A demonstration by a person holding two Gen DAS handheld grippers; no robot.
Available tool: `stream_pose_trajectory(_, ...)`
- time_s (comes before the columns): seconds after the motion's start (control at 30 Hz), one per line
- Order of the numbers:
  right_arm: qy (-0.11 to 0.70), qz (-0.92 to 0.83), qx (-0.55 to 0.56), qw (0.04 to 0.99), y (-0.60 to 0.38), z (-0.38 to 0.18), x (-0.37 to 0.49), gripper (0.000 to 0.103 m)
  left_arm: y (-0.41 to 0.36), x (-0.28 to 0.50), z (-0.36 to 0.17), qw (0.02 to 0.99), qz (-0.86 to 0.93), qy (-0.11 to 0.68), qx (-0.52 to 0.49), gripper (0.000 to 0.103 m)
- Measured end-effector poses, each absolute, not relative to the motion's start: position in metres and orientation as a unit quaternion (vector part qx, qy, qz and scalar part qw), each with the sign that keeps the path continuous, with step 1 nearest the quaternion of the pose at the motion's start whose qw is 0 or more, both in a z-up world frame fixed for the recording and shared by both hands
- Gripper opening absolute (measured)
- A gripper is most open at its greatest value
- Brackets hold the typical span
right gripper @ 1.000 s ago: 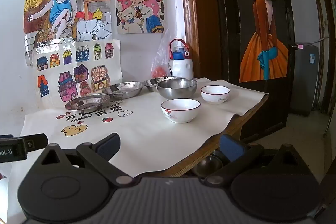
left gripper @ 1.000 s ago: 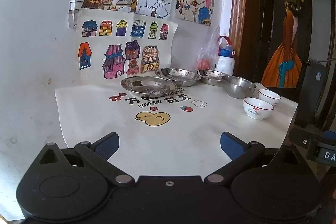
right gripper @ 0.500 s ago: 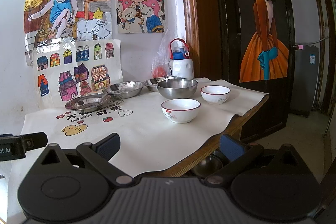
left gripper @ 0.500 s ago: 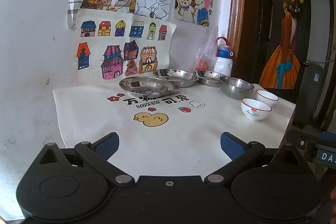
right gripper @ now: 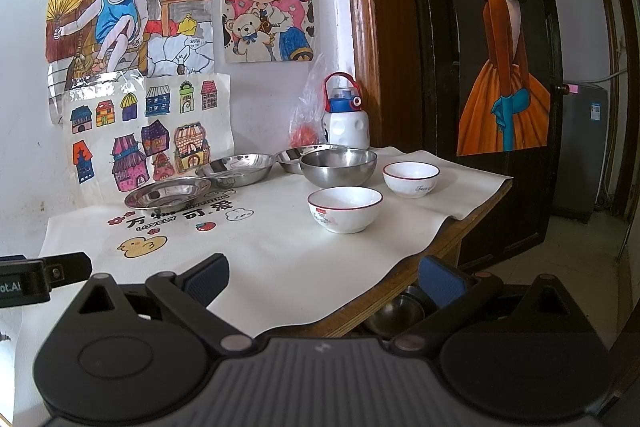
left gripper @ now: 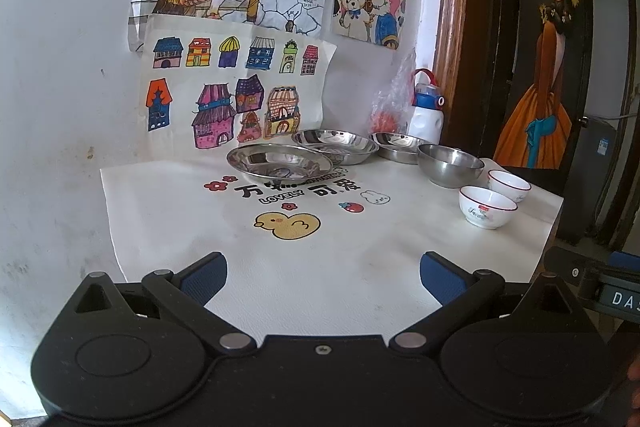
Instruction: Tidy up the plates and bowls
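Observation:
Three steel plates stand in a row along the wall: the nearest steel plate [left gripper: 279, 163] [right gripper: 168, 191], a middle plate [left gripper: 335, 145] [right gripper: 236, 169] and a far plate [left gripper: 398, 146] [right gripper: 294, 159]. Right of them sits a steel bowl [left gripper: 450, 165] [right gripper: 338, 167]. Two white bowls with red rims follow: a near white bowl [left gripper: 487, 207] [right gripper: 344, 207] and a far white bowl [left gripper: 509, 185] [right gripper: 411, 178]. My left gripper [left gripper: 322, 279] is open over the cloth's front. My right gripper [right gripper: 324, 279] is open above the table's front edge. Neither holds anything.
A white printed cloth [left gripper: 240, 267] covers the wooden table [right gripper: 440, 247]. A white bottle with a red handle [right gripper: 346, 119] and a plastic bag [right gripper: 306, 131] stand in the back corner. Drawings hang on the wall. A dark door [right gripper: 500, 67] is at the right. Dark metal bowls [right gripper: 396, 311] sit below the table edge.
The left wrist view has shifted slightly, so the dishes sit a little further left and up. The right view is nearly unchanged. Both grippers stay open.

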State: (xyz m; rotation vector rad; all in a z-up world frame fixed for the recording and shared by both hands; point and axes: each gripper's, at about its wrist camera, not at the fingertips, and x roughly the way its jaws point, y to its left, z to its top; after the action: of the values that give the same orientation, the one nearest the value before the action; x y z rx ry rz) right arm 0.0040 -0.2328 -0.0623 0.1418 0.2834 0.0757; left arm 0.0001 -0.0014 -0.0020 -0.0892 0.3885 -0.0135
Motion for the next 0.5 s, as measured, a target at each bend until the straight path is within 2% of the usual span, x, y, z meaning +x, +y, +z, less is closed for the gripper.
stream_pose_trajectory(0.5,0.141,0.038,0.07,0.987,-0.233,-0.0624,0.0032,0.103,0.0004,0.0003,-0.0016,0.98,-0.007,0.194,-0.045,0.102)
